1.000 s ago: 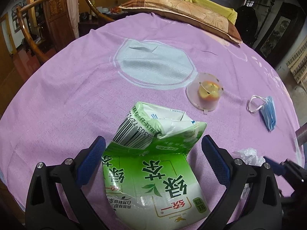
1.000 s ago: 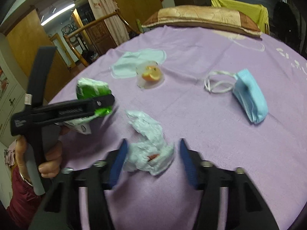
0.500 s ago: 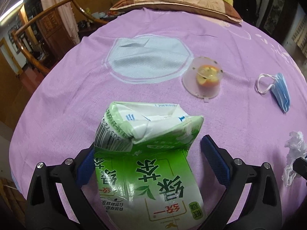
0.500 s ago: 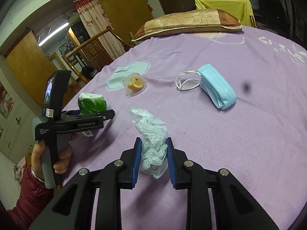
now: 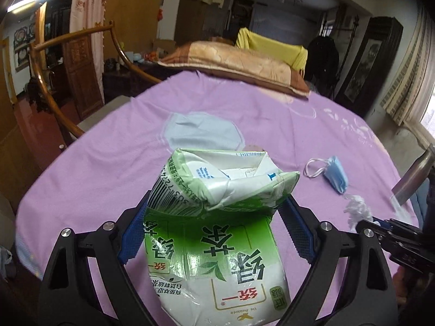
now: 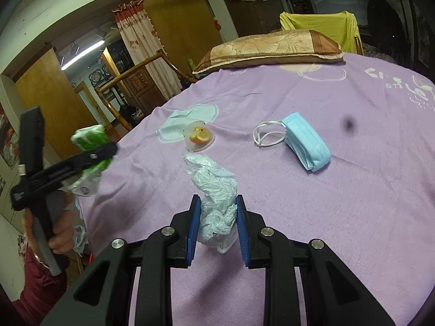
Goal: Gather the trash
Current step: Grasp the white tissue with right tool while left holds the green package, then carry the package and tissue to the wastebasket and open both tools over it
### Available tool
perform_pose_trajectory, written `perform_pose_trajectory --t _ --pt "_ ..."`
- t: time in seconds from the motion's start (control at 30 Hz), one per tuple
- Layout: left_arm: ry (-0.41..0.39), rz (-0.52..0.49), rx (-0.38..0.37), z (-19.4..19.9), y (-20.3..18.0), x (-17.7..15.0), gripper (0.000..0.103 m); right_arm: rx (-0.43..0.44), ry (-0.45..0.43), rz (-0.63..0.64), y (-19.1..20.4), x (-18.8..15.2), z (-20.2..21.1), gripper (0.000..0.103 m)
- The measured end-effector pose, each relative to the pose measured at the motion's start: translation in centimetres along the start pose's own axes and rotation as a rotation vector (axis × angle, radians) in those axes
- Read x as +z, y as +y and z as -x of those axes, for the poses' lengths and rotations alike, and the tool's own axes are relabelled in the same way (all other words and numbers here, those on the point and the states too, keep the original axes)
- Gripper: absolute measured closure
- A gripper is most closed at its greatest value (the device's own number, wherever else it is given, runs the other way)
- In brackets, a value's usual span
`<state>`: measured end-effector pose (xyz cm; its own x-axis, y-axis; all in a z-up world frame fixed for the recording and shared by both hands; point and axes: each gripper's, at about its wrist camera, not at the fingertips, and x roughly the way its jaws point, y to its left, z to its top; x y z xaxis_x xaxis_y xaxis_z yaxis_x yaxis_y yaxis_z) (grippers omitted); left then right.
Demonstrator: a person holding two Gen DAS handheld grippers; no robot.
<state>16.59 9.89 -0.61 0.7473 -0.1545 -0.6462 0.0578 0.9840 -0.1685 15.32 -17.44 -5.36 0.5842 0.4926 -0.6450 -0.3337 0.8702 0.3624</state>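
Tea carton point(image 5: 214, 233) — left tongs point(image 5: 214, 225) closing round it | plastic wrap point(image 6: 216, 203) — right tongs point(image 6: 217, 228) clamped | mask point(image 6: 305, 142) near

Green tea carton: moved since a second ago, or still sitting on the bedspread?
Yes. The green tea carton has come up off the purple bedspread between the closing left gripper pads; it now covers the plastic cup it sat below earlier.

Left tool point(image 5: 214, 233) jaws closing on crushed green carton point(image 5: 217, 231), above purple cloth point(image 5: 108, 168).
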Motion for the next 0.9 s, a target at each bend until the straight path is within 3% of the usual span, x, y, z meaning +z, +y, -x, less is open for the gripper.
perform_pose_trajectory --t 0.23,0.5,0.7,0.9 --pt "-0.064 0.049 0.067 8.1 4.3 -2.4 0.017 0.019 -0.047 -0.002 -0.1 -0.4 1.0 0.077" --pt "-0.057 0.167 0.234 14.8 13.3 -9.3 0.017 0.044 -0.053 0.015 2.1 -1.3 2.1 0.077" --pt "0.047 0.259 0.288 13.9 19.6 -15.7 0.017 0.068 -0.029 0.1 7.1 -1.6 1.6 0.077" --pt "0.221 0.276 0.363 8.7 23.2 -20.3 0.009 0.112 0.032 0.188 13.0 -2.1 -0.8 0.077"
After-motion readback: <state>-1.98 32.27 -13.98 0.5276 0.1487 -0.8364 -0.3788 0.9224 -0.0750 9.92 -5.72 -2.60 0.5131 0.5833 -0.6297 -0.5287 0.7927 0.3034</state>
